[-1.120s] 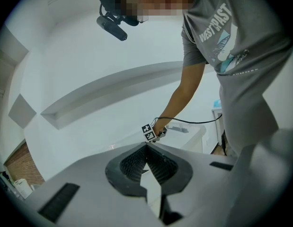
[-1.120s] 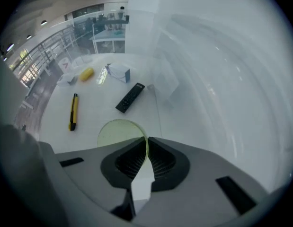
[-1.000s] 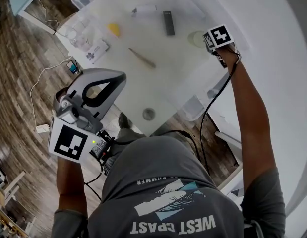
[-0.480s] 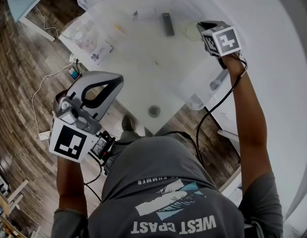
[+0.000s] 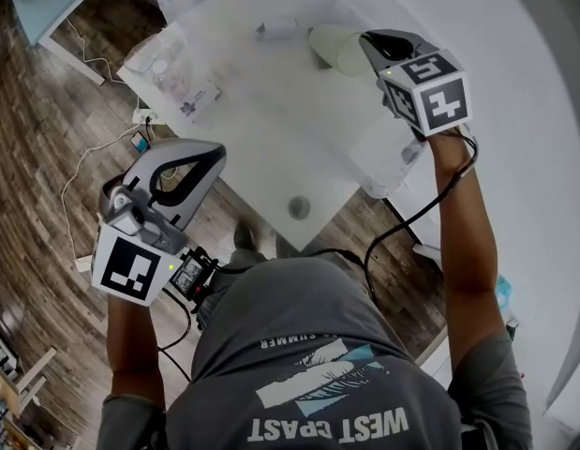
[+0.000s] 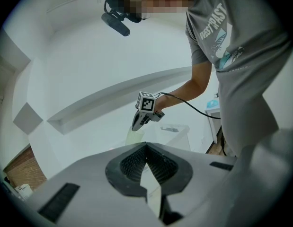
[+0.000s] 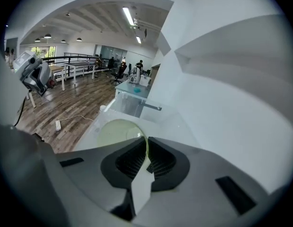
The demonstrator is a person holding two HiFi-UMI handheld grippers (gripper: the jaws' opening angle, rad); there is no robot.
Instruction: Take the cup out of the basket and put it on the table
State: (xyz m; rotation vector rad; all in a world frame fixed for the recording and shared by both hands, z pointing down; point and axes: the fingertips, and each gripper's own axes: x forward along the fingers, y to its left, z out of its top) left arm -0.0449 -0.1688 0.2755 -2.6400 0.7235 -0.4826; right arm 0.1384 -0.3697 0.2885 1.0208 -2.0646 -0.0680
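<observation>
Now the right hand-held gripper is clamped on the wall of the pale green translucent plastic cup, one jaw inside the rim and one outside. It holds the cup up over the white table. Seen from the left gripper view, the cup hangs just beside the clear plastic basket, not in it. The left hand-held gripper is off the near edge of the table, over the wooden floor, with its jaws together and nothing between them.
</observation>
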